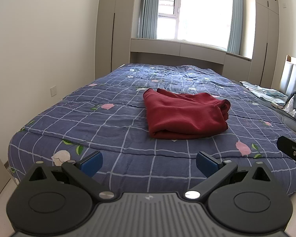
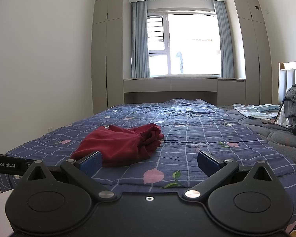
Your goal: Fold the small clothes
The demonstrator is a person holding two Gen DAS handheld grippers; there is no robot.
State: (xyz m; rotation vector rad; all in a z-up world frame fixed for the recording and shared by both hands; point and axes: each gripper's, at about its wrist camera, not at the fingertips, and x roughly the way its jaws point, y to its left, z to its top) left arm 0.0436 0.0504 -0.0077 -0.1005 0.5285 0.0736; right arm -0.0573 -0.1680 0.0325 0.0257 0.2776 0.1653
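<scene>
A dark red garment point(image 1: 184, 114) lies folded in a rough rectangle on the blue checked quilt point(image 1: 108, 118) in the middle of the bed. It also shows in the right wrist view point(image 2: 120, 144), ahead and to the left. My left gripper point(image 1: 149, 163) is open and empty, held over the bed's near edge, short of the garment. My right gripper point(image 2: 149, 163) is open and empty, its left fingertip point(image 2: 90, 163) close in front of the garment's near edge. Part of the right gripper point(image 1: 292, 152) shows at the right of the left wrist view.
A grey blanket pile point(image 2: 295, 108) and light blue cloth point(image 2: 254, 110) lie at the bed's right by the headboard point(image 2: 292, 73). Wardrobes point(image 2: 106, 59) and a window bench point(image 2: 171, 85) stand beyond the bed. A white wall point(image 1: 39, 49) is on the left.
</scene>
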